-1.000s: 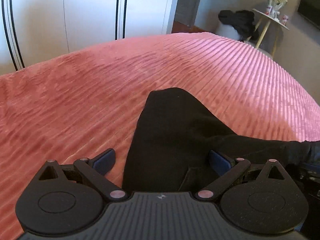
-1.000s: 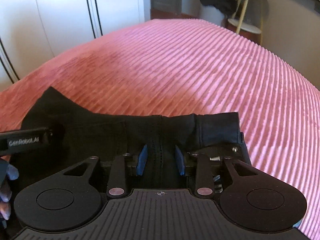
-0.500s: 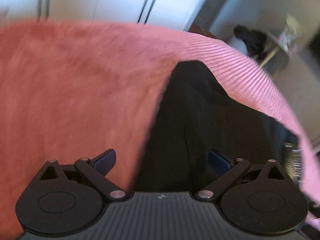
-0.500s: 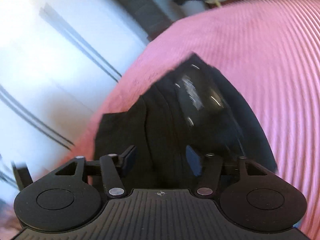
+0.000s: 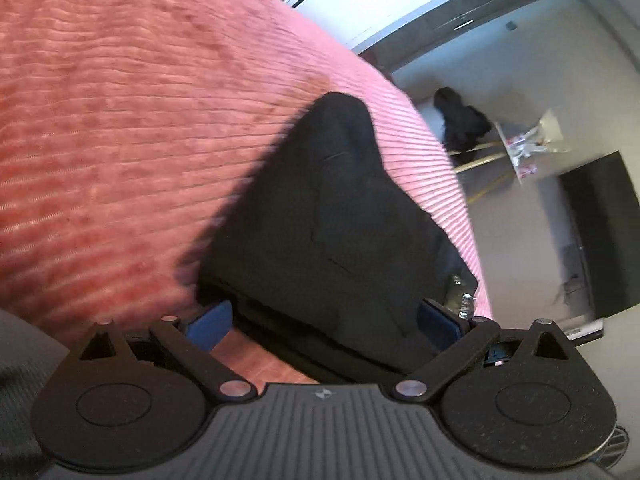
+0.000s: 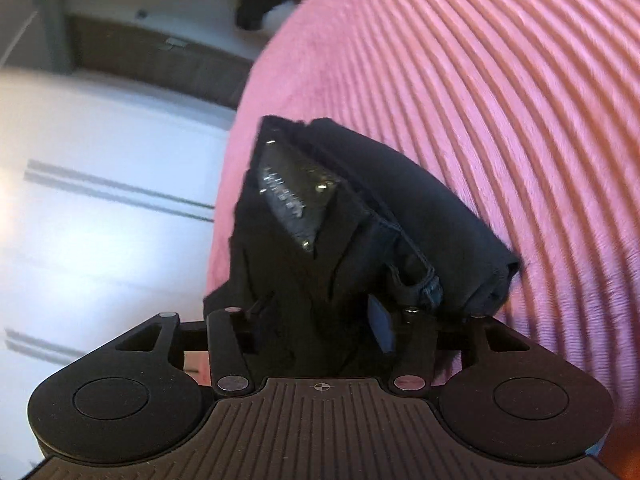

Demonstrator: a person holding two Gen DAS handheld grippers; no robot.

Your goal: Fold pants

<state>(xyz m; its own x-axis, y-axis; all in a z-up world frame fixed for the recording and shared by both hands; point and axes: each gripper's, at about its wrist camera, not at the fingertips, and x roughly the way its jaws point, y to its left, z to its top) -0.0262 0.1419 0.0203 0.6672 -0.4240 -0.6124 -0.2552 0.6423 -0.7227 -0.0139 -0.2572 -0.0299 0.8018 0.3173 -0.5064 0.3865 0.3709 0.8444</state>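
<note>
The black pants [image 5: 320, 220] lie folded in a thick bundle on the pink ribbed bedspread [image 5: 120, 140]. My left gripper [image 5: 324, 320] is open, its blue pads [image 5: 210, 322] wide apart on either side of the bundle's near edge. In the right wrist view the pants [image 6: 340, 240] fill the space in front of my right gripper [image 6: 320, 324], which is open with fabric between its fingers; the left pad is hidden in the cloth. The other gripper's black body [image 6: 296, 196] shows on top of the pants.
The bedspread [image 6: 500, 120] stretches around the bundle. White wardrobe doors [image 6: 100, 180] stand beyond the bed. A side table [image 5: 520, 152] with dark clothing [image 5: 460, 124] beside it and a dark screen [image 5: 600, 232] stand past the bed's edge.
Both grippers have tilted and swung sharply. The right gripper, nearly shut around the waistband a second ago, has opened. The pants went from spread out to a compact bundle.
</note>
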